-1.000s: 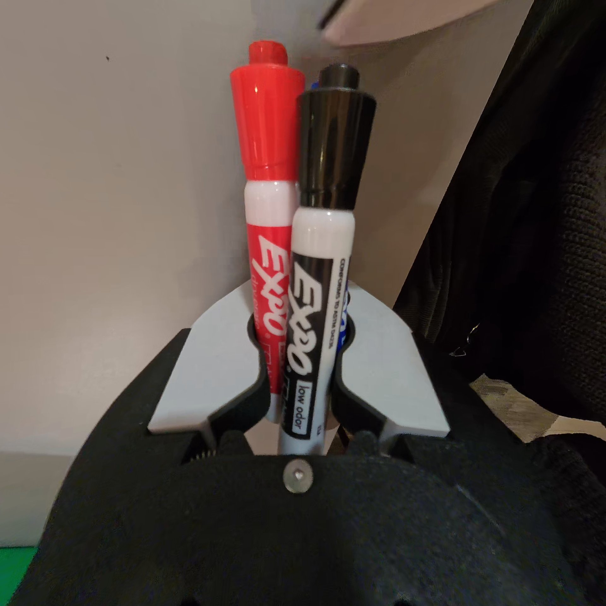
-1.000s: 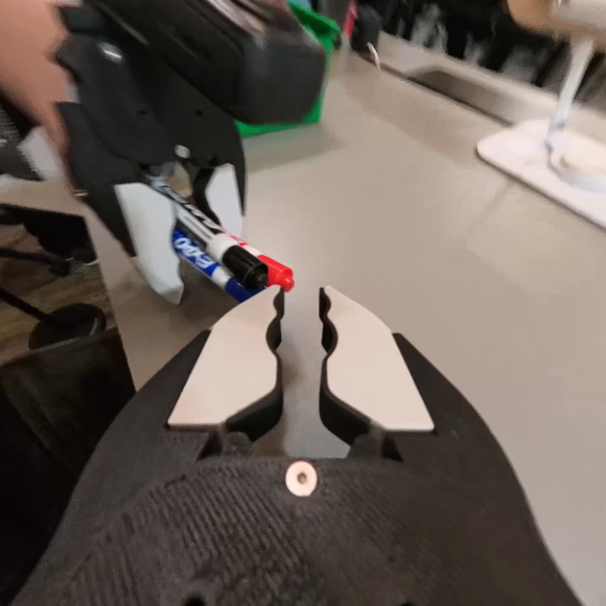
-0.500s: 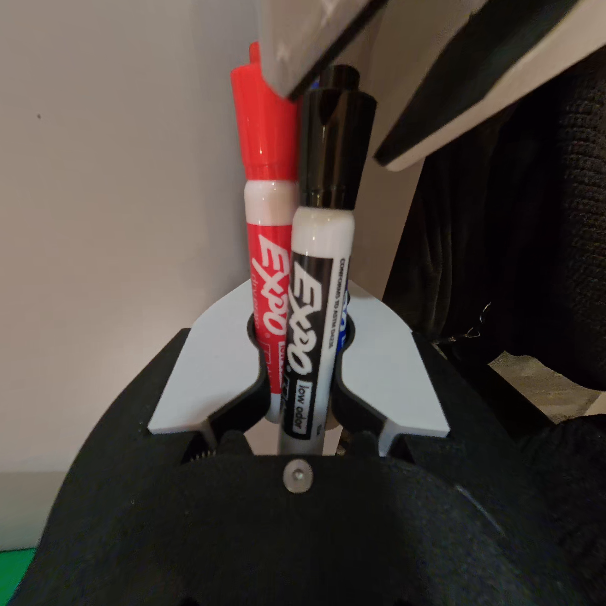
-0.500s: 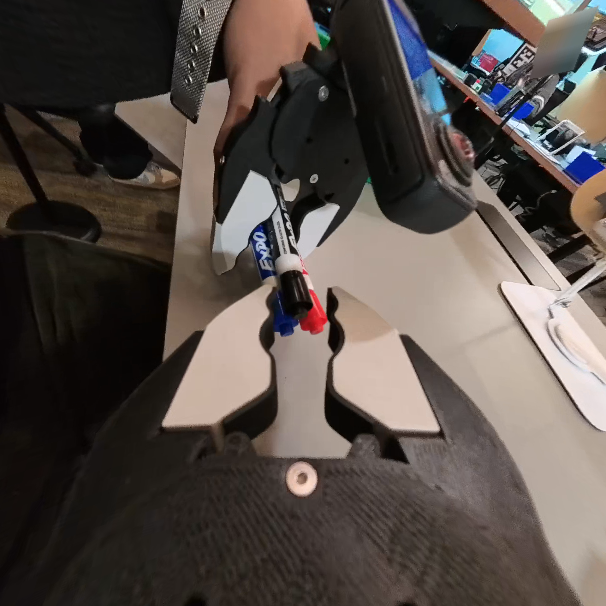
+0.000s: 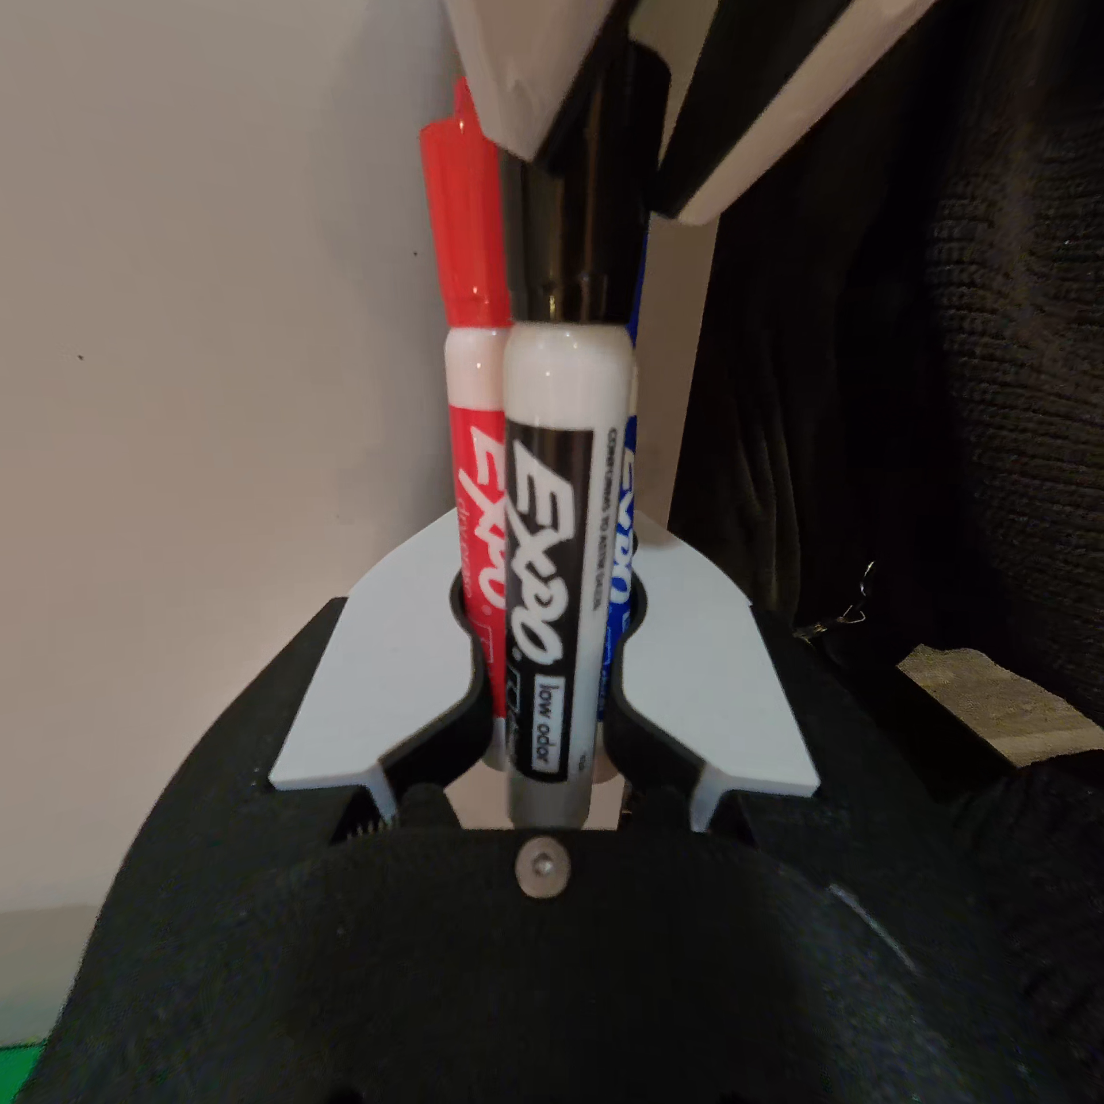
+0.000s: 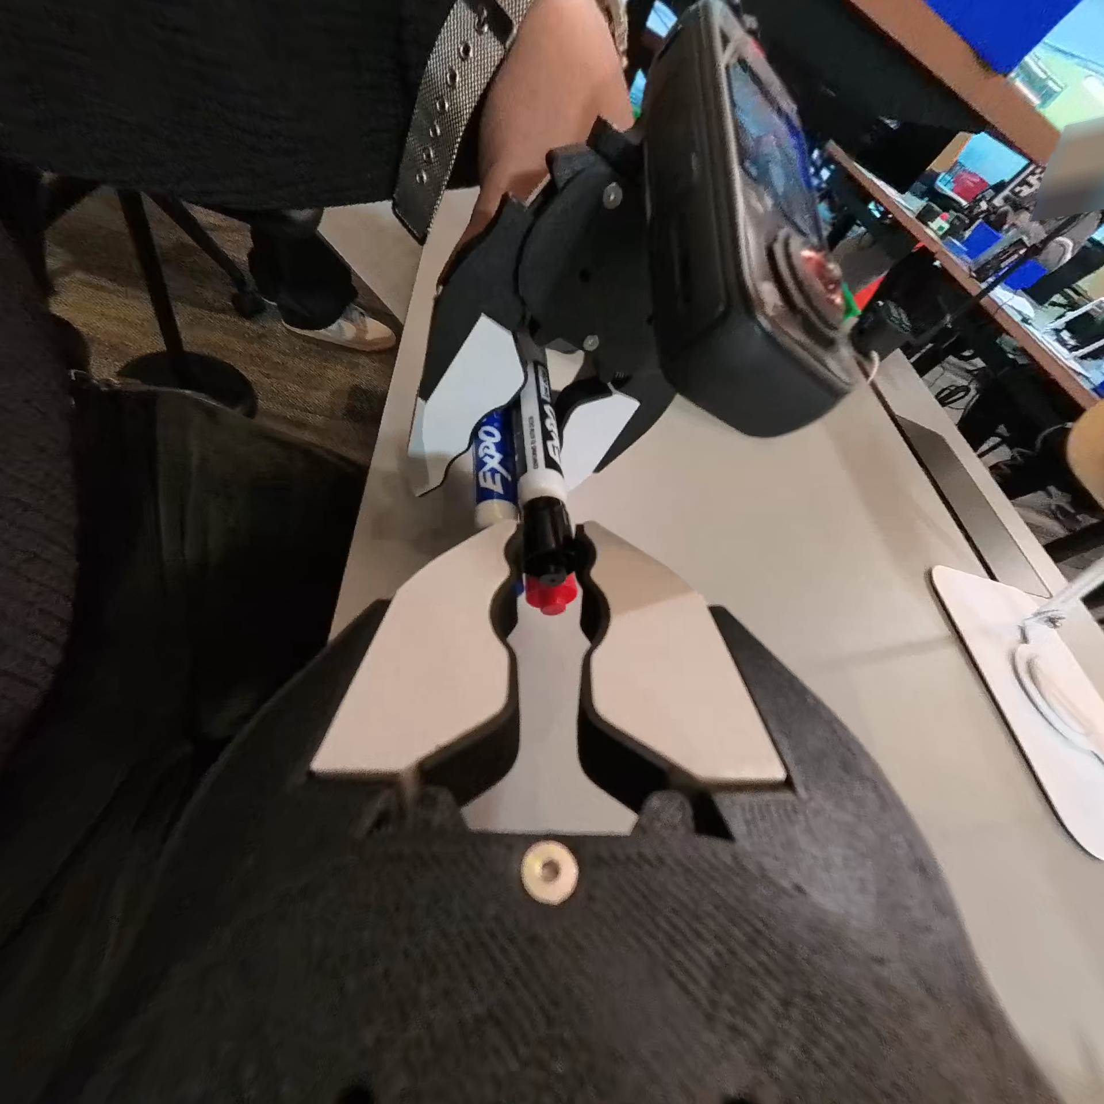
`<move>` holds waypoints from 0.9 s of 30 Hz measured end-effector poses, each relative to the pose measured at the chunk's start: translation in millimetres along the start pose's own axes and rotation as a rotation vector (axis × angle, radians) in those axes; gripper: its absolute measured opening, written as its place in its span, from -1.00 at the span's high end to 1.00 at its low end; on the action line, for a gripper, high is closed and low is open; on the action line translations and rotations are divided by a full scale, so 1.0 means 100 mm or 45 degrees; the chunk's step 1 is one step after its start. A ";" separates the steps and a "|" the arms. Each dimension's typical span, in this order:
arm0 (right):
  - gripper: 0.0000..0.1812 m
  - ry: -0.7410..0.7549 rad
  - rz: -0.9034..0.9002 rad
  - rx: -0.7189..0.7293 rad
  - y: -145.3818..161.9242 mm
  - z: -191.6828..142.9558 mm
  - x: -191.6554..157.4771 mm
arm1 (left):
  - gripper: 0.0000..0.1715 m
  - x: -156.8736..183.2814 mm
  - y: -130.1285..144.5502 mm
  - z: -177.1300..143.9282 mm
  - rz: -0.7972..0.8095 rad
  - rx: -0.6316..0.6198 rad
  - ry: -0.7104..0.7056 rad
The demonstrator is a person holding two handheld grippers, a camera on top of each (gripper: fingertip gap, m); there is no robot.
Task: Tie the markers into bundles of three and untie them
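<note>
My left gripper [image 5: 546,531] is shut on a bundle of three markers: red [image 5: 472,239], black [image 5: 567,418] and blue [image 5: 621,537], caps pointing away from it. No tie shows around them. In the right wrist view the left gripper [image 6: 502,472] holds them slanting down over the table's near edge. My right gripper [image 6: 551,537] is narrowly open, its jaws on either side of the cap ends. The black cap [image 6: 543,537] sits in the notch and the red cap [image 6: 549,594] just below it. The right fingers [image 5: 514,89] also show in the left wrist view.
The beige table [image 6: 747,567] runs away to the right, its left edge beside a dark fabric seat [image 6: 149,537]. A white flat stand base [image 6: 1015,687] lies on the right. A person's hand [image 6: 537,107] holds the left gripper, which carries a phone [image 6: 747,269]. Some 10 cm of space lies between my two pairs of fingers.
My right gripper has swung round and moved onto the marker caps, which now sit between its fingertips. Its jaws have narrowed a little. The left gripper keeps its hold.
</note>
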State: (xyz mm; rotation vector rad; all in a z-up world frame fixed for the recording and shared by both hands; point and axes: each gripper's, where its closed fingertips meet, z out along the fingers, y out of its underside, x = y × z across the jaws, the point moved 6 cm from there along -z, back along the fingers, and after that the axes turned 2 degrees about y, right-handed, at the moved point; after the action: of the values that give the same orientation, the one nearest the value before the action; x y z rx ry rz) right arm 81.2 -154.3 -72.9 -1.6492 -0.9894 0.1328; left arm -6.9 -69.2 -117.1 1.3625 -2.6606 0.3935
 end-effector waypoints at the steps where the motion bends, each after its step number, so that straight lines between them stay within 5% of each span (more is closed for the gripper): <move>1: 0.82 -0.003 0.003 0.005 0.00 -0.02 0.01 | 0.47 0.00 -0.01 -0.01 0.008 0.013 -0.001; 21: 0.82 0.150 0.021 0.158 -0.20 -0.17 0.12 | 0.47 -0.04 0.07 -0.12 -0.063 0.124 0.050; 27: 0.83 -0.193 0.178 0.214 -0.43 -0.04 -0.30 | 0.47 -0.15 0.30 -0.29 -0.176 0.160 -0.005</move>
State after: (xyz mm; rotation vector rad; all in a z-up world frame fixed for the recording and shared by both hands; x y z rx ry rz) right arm 41.5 -177.5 -46.6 -1.5693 -0.9487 0.4293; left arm -22.4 -32.2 -98.1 1.5735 -2.5635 0.5504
